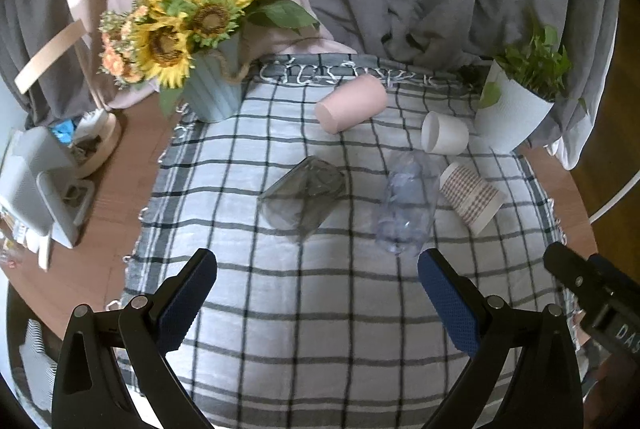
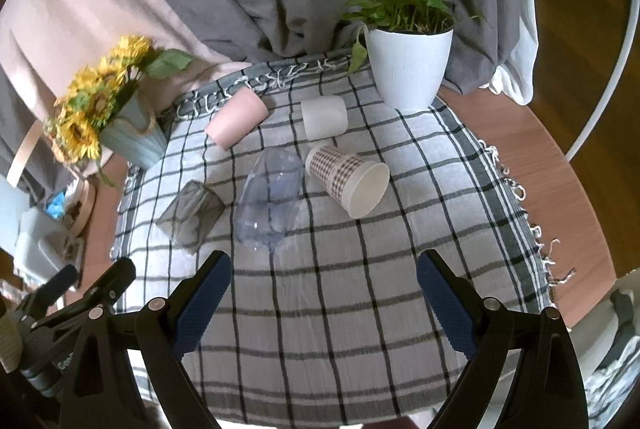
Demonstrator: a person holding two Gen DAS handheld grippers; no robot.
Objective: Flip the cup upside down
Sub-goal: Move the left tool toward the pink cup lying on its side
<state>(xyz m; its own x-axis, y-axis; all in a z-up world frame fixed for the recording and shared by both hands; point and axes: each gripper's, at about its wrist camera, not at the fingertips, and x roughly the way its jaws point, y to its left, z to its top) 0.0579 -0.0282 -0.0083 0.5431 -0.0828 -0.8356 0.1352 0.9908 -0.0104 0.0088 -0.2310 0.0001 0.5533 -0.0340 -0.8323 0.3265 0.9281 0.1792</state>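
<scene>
Soft dim daylight, faint shadows, fisheye-warped dark corners, slight blur

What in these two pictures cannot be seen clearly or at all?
- Clutter at the table's left side, left wrist view: warped by the fisheye edge, items not identifiable.
- Right hand-held gripper, left wrist view: cut off by the frame edge, jaws unseen there.
- Clear cup, right wrist view: transparent, so which end is its mouth is unclear.
- White cup, right wrist view: its opening faces away.
</scene>
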